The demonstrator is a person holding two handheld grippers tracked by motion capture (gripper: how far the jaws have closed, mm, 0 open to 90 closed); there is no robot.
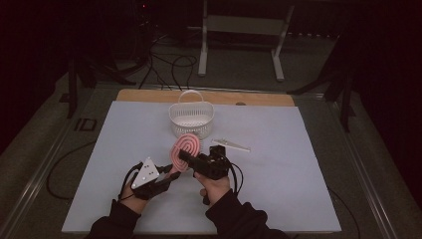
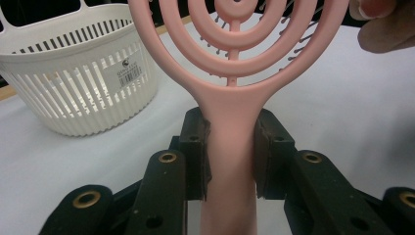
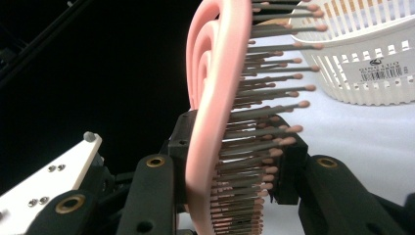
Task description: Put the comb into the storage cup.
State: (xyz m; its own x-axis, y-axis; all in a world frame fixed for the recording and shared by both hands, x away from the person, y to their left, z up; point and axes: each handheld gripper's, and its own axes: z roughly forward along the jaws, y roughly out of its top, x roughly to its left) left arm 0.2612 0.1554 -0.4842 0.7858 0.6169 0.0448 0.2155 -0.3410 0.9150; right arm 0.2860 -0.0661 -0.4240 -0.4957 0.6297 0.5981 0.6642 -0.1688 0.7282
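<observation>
A pink hairbrush with a round ringed head stands tilted above the white table cover, between both grippers. My left gripper is shut on its handle, the pads pressing both sides, as the left gripper view shows. My right gripper comes in from the right and is shut on the brush head. One pad sits against the pink back and the other against the bristle tips. Both hands are close together near the table's front middle.
A white slatted basket with a handle stands just behind the brush. A slim white piece lies to the basket's right on the white cover. A wooden table edge runs along the back.
</observation>
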